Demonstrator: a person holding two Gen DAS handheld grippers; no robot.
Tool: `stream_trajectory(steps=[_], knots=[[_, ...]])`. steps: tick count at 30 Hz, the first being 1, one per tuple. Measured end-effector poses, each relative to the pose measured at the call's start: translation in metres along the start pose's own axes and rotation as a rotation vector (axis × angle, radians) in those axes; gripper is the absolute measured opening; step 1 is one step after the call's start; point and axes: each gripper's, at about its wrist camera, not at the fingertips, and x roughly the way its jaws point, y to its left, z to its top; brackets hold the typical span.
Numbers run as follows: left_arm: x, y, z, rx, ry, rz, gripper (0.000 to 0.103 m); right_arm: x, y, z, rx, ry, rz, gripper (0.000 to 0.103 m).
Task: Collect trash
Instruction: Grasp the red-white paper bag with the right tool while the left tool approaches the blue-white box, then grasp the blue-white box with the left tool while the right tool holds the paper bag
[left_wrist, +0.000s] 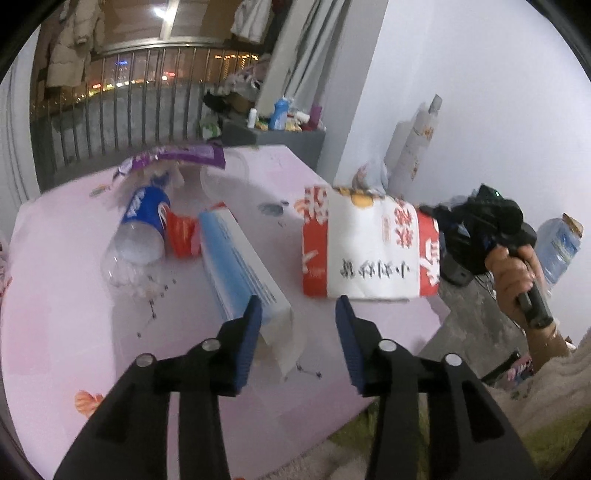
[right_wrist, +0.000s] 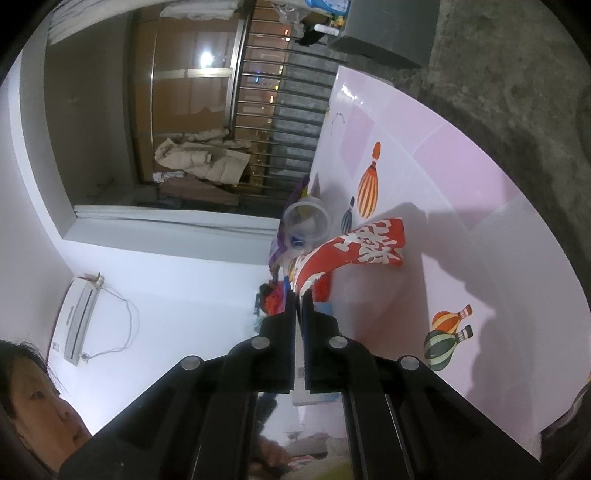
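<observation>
Left of the red-and-white paper bag on the pink table: a tipped blue cup, a red carton, then a long blue-and-white box beside it. The left gripper hangs over the table edge in front of the bag, fingers parted, nothing between them. At the bag's right edge, the right gripper pinches it tight.

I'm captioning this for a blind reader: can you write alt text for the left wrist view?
The open left gripper hovers over a pink table strewn with trash: a blue-and-white box, a tipped blue cup and a red-and-white paper bag pinched by the right gripper.
</observation>
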Motion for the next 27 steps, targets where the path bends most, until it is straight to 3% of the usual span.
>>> stream_trajectory(steps=[6,11,18,22,27], knots=[[0.016,0.012,0.021,-0.047,-0.023,0.06,0.046,0.0,0.0,0.0,-0.001,0.002,-0.001,0.004],[0.037,0.029,0.035,-0.133,0.015,0.081,0.048,0.0,0.0,0.001,0.006,0.001,0.001,0.005],[0.065,0.032,0.04,-0.149,0.1,0.091,0.048,-0.003,-0.004,0.002,0.018,-0.008,0.015,0.01],[0.072,0.029,0.04,-0.123,0.115,0.108,0.048,-0.002,-0.01,0.003,0.046,-0.006,0.032,0.02],[0.078,0.03,0.04,-0.128,0.129,0.109,0.048,-0.001,-0.014,0.004,0.063,-0.004,0.041,0.021]])
